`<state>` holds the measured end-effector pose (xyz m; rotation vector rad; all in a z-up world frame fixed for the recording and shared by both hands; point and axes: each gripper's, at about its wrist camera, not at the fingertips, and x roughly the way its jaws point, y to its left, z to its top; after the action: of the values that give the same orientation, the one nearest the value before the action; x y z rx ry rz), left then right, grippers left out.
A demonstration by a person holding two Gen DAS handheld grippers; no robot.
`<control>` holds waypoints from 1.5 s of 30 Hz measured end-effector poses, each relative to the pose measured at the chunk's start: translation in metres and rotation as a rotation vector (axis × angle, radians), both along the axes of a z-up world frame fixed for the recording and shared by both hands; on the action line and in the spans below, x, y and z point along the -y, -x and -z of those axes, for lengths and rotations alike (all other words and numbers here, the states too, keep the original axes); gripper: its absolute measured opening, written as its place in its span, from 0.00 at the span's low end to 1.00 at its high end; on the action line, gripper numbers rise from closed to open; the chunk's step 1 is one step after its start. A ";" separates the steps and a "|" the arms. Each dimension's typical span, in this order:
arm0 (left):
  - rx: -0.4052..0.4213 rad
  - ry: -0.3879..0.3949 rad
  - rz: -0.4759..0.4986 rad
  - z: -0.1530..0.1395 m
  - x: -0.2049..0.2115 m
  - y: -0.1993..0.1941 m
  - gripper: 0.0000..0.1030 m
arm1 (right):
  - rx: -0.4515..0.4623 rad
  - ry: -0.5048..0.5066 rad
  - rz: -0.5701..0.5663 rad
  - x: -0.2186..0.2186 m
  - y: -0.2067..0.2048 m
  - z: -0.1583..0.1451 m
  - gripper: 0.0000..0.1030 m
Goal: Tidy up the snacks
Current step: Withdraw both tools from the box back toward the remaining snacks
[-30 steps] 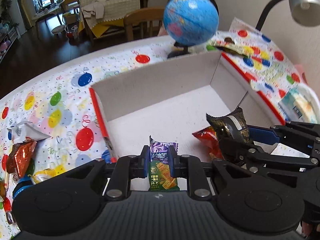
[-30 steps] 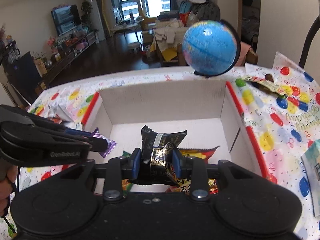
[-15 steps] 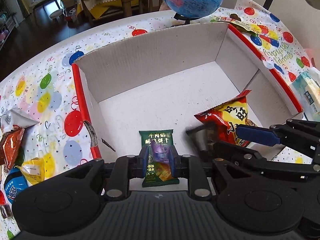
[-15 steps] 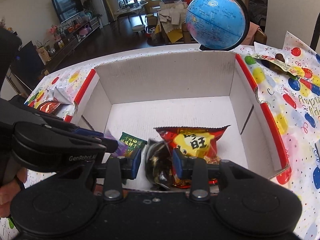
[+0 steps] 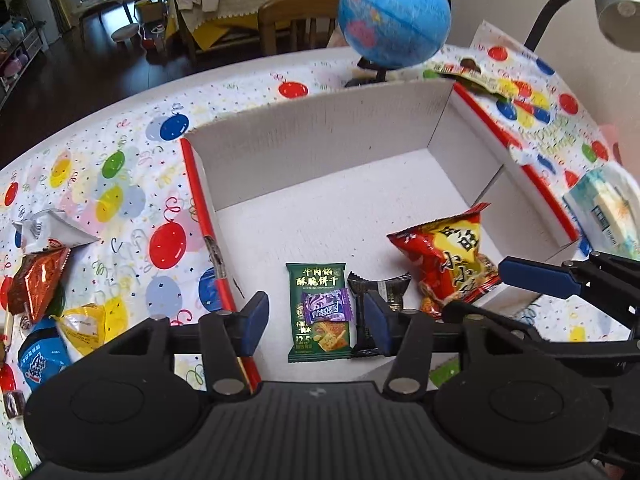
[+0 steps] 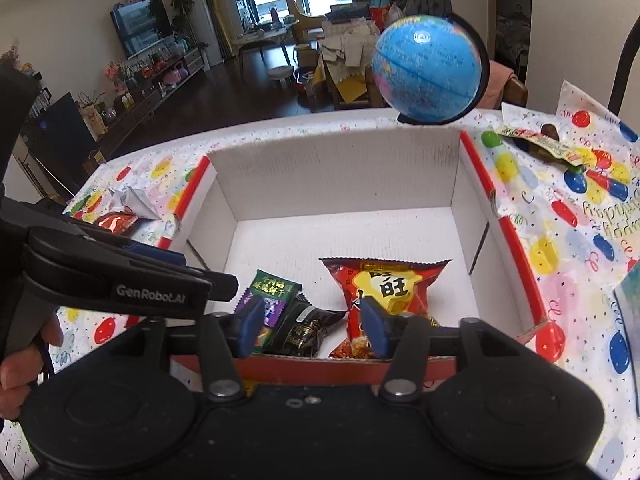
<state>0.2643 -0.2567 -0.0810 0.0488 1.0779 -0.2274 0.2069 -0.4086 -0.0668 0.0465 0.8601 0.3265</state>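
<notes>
Balloon-print cloth (image 5: 120, 184) covers the surface; living room with dark floor in the background, upper left of both views.

White cardboard box (image 5: 320, 148) with red outer edges, centre of frame, open top. Blue globe (image 5: 394, 12) stands just behind its far wall. Lamp head (image 5: 618, 4) at upper right of the left wrist view.

Inside the box, near the front wall: red-and-yellow snack bag (image 5: 448, 260) at right, partly propped up; green biscuit packet (image 5: 320, 312) lying flat at centre; small purple candy wrapper (image 5: 326, 308) resting on top of the green packet; black wrapper (image 5: 378, 292) just beside it, between green packet and red bag.

Loose snacks on the cloth at the left edge of the left wrist view: orange-red foil packet (image 5: 36, 280), yellow packet (image 5: 86, 326), blue packet (image 5: 40, 360).

Left gripper (image 5: 316, 320): jaws have just been opening, now apart; green packet and purple candy lie between them, pads not pressing. Released.

Right gripper (image 6: 312, 330): jaws have just been opening, now apart over the box's front wall; black wrapper lies below between them, not gripped.

A hand (image 6: 24, 360) shows at lower left of the right wrist view.
</notes>
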 end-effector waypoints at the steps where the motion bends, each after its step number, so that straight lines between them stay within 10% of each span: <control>1: 0.009 0.007 0.001 -0.003 -0.001 0.003 0.59 | 0.008 0.000 0.000 0.000 0.003 -0.002 0.62; 24: 0.151 0.118 0.001 -0.066 -0.089 0.080 0.69 | 0.157 -0.012 0.009 -0.066 0.069 -0.054 0.97; 45: 0.138 0.163 -0.119 -0.063 -0.234 0.145 0.99 | 0.166 -0.040 -0.030 -0.184 0.116 -0.052 0.99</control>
<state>0.1194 -0.0228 -0.0181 -0.1442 0.9184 -0.2006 0.0913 -0.2249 -0.0149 0.0427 0.6903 0.3709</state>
